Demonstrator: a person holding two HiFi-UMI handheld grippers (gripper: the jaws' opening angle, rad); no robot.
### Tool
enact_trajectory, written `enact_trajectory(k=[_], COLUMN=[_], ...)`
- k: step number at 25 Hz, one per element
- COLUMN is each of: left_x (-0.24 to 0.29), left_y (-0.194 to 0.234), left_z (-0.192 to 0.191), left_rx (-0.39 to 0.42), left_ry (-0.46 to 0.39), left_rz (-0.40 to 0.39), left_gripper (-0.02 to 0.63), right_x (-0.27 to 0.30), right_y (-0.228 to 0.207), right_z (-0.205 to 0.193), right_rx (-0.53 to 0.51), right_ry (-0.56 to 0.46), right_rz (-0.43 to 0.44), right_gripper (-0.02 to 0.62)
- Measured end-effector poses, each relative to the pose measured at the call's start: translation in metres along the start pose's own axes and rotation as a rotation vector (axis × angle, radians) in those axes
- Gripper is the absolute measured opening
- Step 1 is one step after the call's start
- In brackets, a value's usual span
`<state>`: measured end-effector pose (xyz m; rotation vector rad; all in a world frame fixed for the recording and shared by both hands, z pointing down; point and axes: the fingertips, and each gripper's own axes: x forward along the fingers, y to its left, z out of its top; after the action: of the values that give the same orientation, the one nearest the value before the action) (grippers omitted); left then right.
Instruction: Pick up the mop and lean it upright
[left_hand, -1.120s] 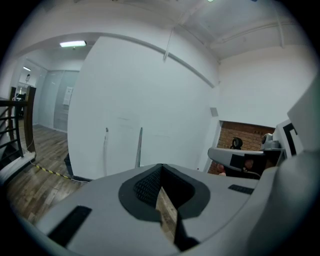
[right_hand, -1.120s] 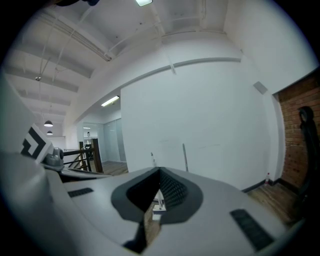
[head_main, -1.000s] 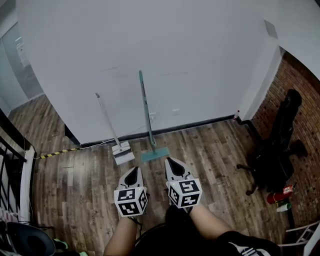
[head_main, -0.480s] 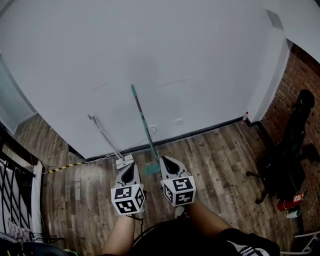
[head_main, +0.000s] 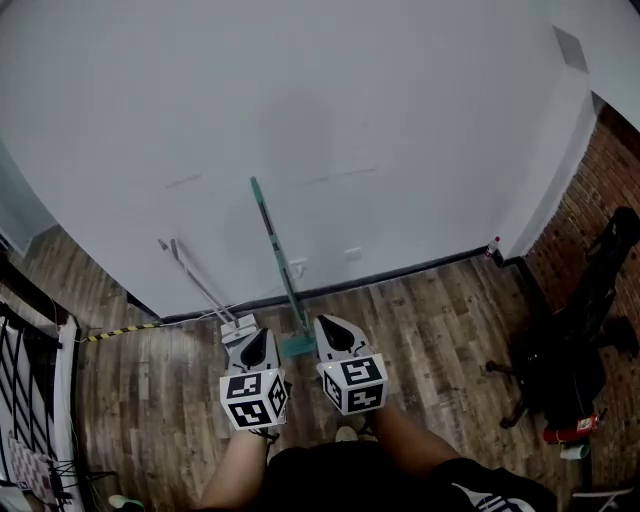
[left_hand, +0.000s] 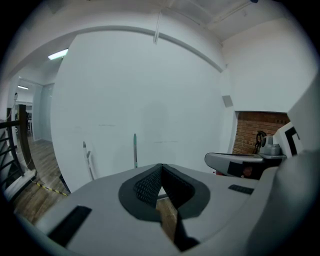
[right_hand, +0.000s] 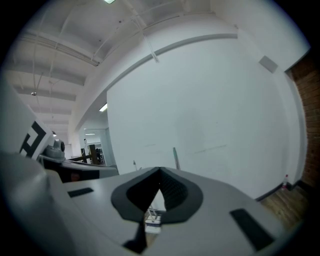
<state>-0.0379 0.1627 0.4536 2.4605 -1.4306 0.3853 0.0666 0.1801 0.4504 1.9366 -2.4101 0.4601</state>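
Green mop (head_main: 275, 255) is seen leaning on the wall (head_main: 350, 120), straight ahead.
Its long axis is near upright, its head on the floor (head_main: 430, 310) between left tongs (head_main: 257, 338) and right tongs (head_main: 327, 326); both are clenched empty, the right perhaps nearer.

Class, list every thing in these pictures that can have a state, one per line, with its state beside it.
green mop, leaning upright against the wall, held by neither gripper
white mop, leaning on the same wall, left of the green one
left gripper, jaws together, empty
right gripper, jaws together, empty
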Motion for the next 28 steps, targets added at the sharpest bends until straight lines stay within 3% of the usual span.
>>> enact_trajectory(k=[16, 28], left_x=[0.103, 0.214], left_y=[0.035, 0.150], left_z=[0.015, 0.069], left_rx=[-0.055, -0.142], left_ry=[0.001, -0.027], left_rz=[-0.034, -0.033], left_gripper=[-0.003, -0.003], right_x=[0.096, 0.262], right_y=[-0.033, -0.026], right_z=[0.007, 0.040], right_rx=[-0.055, -0.173], right_ry=[0.054, 0.101], right_rz=[-0.004, -0.008], right_gripper=[0.012, 0.012])
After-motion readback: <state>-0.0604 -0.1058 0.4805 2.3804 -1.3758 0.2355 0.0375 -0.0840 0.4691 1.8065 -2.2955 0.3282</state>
